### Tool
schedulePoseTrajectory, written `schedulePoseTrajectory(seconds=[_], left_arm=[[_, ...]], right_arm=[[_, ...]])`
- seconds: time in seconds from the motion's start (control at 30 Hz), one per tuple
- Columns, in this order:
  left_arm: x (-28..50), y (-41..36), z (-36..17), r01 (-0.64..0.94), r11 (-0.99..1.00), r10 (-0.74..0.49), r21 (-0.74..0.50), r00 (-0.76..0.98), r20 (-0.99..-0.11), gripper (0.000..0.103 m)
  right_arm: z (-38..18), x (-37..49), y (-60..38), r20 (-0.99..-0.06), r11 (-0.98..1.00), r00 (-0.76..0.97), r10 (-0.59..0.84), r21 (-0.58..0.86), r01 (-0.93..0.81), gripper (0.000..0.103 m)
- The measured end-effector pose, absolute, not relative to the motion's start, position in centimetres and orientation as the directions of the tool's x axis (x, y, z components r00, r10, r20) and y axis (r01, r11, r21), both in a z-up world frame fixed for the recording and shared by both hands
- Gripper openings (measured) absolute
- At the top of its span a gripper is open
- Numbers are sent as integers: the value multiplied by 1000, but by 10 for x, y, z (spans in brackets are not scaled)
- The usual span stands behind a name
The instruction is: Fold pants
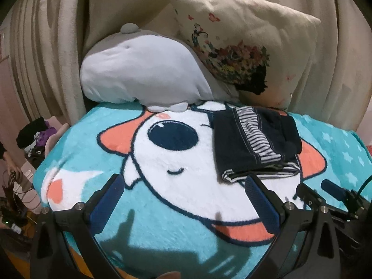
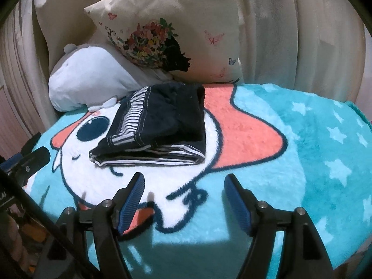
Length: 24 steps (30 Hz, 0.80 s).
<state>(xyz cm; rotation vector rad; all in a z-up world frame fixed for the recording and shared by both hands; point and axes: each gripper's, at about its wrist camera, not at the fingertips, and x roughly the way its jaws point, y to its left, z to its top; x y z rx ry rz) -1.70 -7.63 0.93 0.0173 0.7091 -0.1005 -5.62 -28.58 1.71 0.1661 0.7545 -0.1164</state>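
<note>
Two grippers: the left gripper (image 1: 183,188) and the right gripper (image 2: 184,186) hover above the blanket (image 2: 302,162), on the near side of the pants, touching nothing.
Jaws: both pairs stand spread apart and hold nothing.
Pants: the pants (image 2: 160,125) lie on the blanket as a compact, layered dark bundle with a striped lining showing; just in front of the floral pillow (image 2: 176,28) and beside the grey plush toy (image 1: 139,69).
Step in hand: judged as the finish; the fold looks complete.
Next move: likely withdrawal, or a light press on the pants' loose near corner (image 1: 226,177), without disturbing the layers.
</note>
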Motion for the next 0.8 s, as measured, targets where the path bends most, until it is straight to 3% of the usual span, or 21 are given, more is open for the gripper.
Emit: schedulePoseTrajectory(seconds=[0.8], left_arm=[[0, -78, -14, 137, 988, -145, -70, 677, -722, 103]], right_arm=[[3, -44, -289, -730, 978, 679, -85, 70, 199, 78]])
